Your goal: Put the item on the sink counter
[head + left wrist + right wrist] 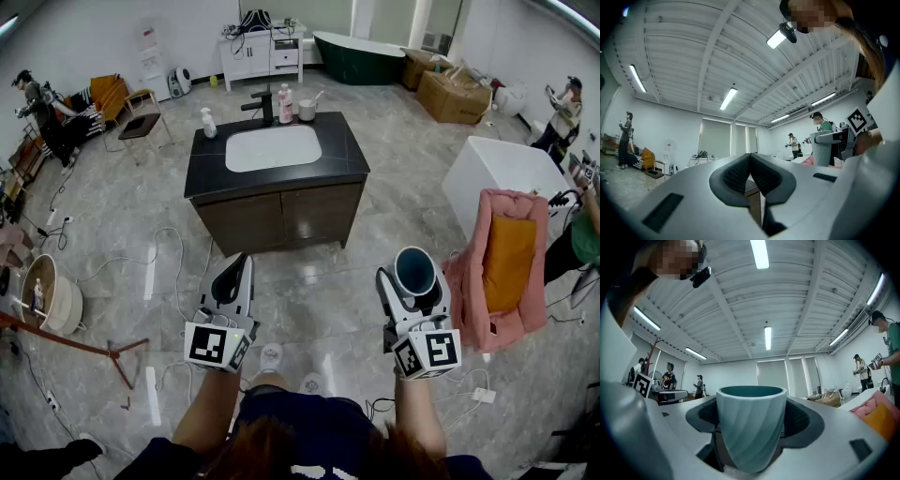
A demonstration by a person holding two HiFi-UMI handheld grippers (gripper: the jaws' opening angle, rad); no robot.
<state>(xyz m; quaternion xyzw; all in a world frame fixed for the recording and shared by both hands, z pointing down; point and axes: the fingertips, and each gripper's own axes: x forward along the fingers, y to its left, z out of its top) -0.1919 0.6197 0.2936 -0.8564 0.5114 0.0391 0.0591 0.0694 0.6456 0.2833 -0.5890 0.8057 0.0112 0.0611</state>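
Note:
A pale blue-green ribbed cup (415, 271) (750, 427) stands upright between the jaws of my right gripper (413, 281) (751, 420), which is shut on it. I hold it low at the right, well in front of the sink counter (205, 171), a black top with a white basin (272, 147) on a dark wooden cabinet. My left gripper (232, 279) (750, 176) is shut with nothing in it, its pads touching, at the lower left. Both grippers point upward and away from me.
On the counter stand a black tap (263, 105), a white pump bottle (208, 123), a pink bottle (285, 103) and a cup (307, 109). A pink chair with an orange cushion (506, 267) stands at the right, a white block (497, 178) behind it. Cables lie on the floor. People stand at the room's edges.

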